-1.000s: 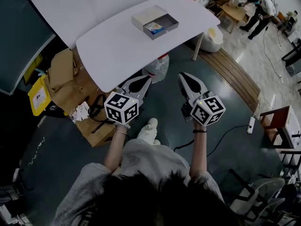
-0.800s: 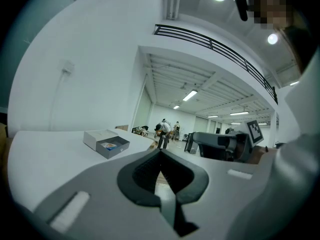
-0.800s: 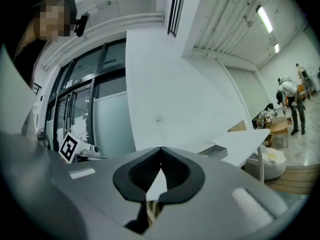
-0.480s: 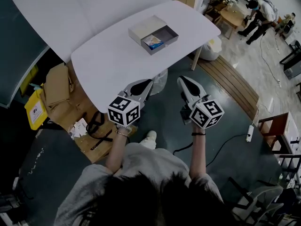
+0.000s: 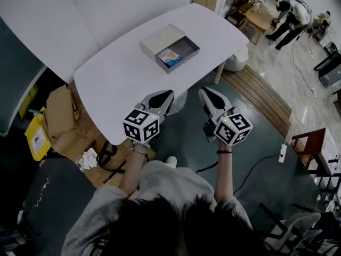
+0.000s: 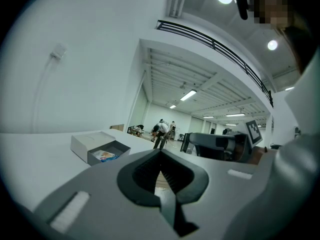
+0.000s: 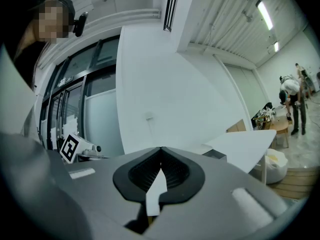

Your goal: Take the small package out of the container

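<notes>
A grey sliding box, the container (image 5: 169,48), lies on the white table (image 5: 122,73) with its drawer pulled open. The small package (image 5: 171,57), with a blue and orange print, lies in the drawer. My left gripper (image 5: 168,94) is shut and empty, its tip just over the table's near edge. My right gripper (image 5: 203,92) is also shut and empty, beside the table edge above the floor. The left gripper view shows the container (image 6: 97,148) and the package (image 6: 105,155) ahead to the left of its closed jaws (image 6: 161,151). In the right gripper view the jaws (image 7: 161,149) meet.
Cardboard boxes (image 5: 61,108) and a yellow sign (image 5: 36,138) lie on the floor at the left. A white bag (image 5: 237,59) sits by the table leg, next to a wooden bench (image 5: 261,89). People (image 5: 287,9) stand at the far right. A power strip (image 5: 283,141) lies on the floor.
Both grippers have come closer to the table, still shut. The table and container now sit lower and nearer in the head view.
</notes>
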### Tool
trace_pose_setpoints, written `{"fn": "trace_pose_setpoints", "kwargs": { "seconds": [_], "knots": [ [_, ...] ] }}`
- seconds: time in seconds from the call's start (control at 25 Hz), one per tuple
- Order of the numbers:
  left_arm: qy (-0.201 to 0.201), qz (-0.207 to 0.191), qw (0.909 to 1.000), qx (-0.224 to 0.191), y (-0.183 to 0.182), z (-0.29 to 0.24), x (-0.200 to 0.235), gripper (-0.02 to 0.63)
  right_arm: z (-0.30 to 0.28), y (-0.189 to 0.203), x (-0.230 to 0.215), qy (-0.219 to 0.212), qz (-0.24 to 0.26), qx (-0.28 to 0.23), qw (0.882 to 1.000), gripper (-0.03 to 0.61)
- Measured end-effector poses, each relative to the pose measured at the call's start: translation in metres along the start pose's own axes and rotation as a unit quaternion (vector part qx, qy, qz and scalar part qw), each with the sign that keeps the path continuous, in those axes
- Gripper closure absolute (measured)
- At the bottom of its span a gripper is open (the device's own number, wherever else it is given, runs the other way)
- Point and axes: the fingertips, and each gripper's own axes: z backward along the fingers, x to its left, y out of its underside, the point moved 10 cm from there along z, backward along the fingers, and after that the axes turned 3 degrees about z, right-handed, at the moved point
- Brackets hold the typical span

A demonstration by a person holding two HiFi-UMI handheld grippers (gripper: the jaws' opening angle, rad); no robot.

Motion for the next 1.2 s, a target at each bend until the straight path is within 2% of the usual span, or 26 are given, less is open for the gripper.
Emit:
{"fn": "trace_pose_setpoints", "kwargs": {
  "seconds": [0.52, 1.2],
  "knots": [
    [0.001, 0.012, 0.9999, 0.004, -0.002, -0.031, 0.031, 0.621, -0.036, 0.002, -0.028, -0.001, 0.001, 0.016, 1.000, 0.565],
    [-0.070, 0.040, 0.9967, -0.011, -0.012, -0.086, 0.051, 0.621, -0.095, -0.015, -0.099, -0.076, -0.002, 0.051, 0.996, 0.565]
  ]
}}
